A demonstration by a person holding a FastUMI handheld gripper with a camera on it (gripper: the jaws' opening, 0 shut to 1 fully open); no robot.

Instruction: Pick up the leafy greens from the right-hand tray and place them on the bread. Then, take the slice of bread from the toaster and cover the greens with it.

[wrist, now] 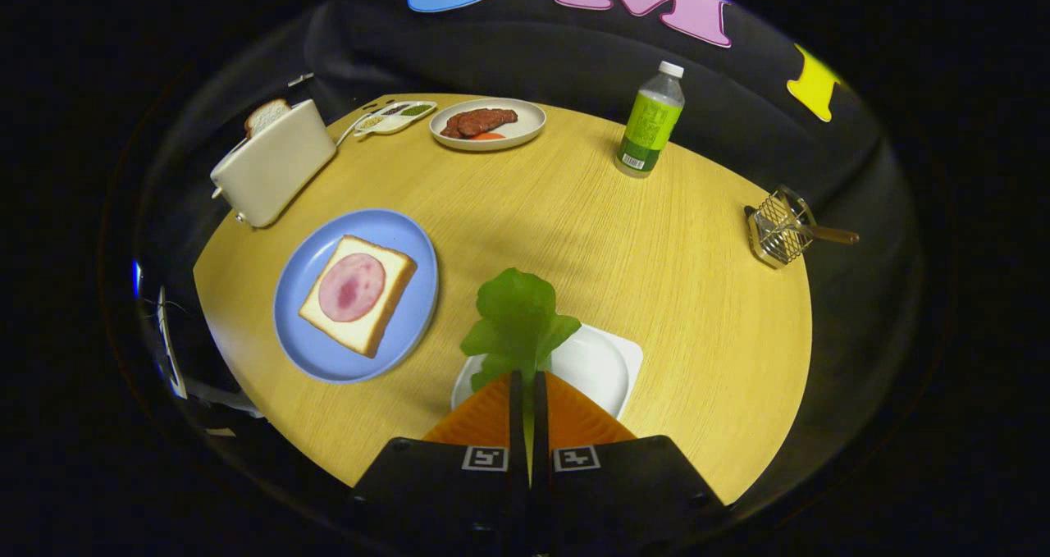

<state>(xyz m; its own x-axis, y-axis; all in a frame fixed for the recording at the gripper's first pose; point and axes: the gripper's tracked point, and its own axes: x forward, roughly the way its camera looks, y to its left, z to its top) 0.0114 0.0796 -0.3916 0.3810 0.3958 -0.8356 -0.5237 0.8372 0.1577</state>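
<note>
Wooden counter (574,229) below me; my jaws pinch the leafy greens (517,315) above the white tray (603,364), bread (358,293) on the blue plate (295,311) left.

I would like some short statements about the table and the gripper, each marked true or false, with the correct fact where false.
1. The gripper is shut on the leafy greens. True.
2. The greens already lie on the bread on the blue plate. False: the bread on the blue plate carries only a pink round slice.
3. A slice of bread stands in the toaster. True.
4. The bottle lies on its side. False: it stands upright.
5. The white tray is under the greens. True.
</note>
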